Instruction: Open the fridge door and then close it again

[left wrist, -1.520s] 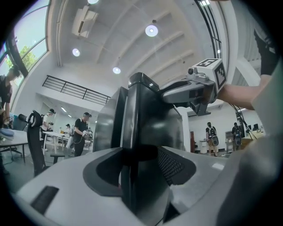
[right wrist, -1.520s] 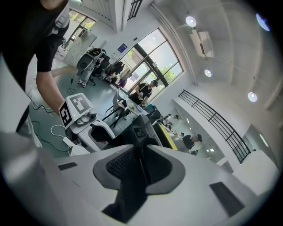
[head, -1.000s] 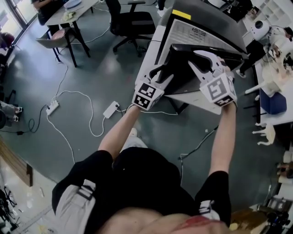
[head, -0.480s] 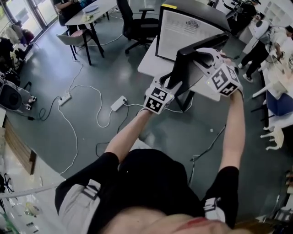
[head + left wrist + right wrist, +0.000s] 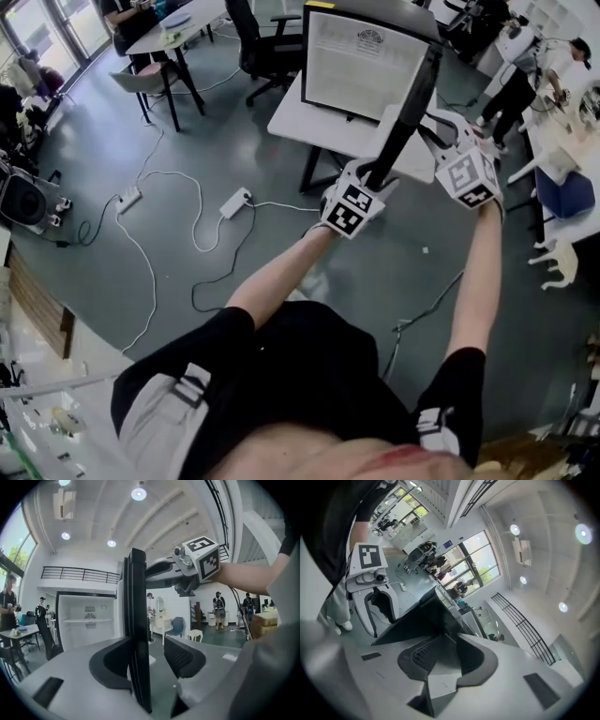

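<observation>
The left gripper (image 5: 373, 180) straddles the fridge door (image 5: 412, 98), jaws wide; the right gripper (image 5: 433, 127) seemingly clamps it. The label (image 5: 367, 37) at twelve o'clock is unreadable.

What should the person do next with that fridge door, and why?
Probably start swinging the fridge door back toward shut. It stands wide open, the white fridge interior fully exposed, and its edge sits between the jaws of both the left gripper and the right gripper.
</observation>
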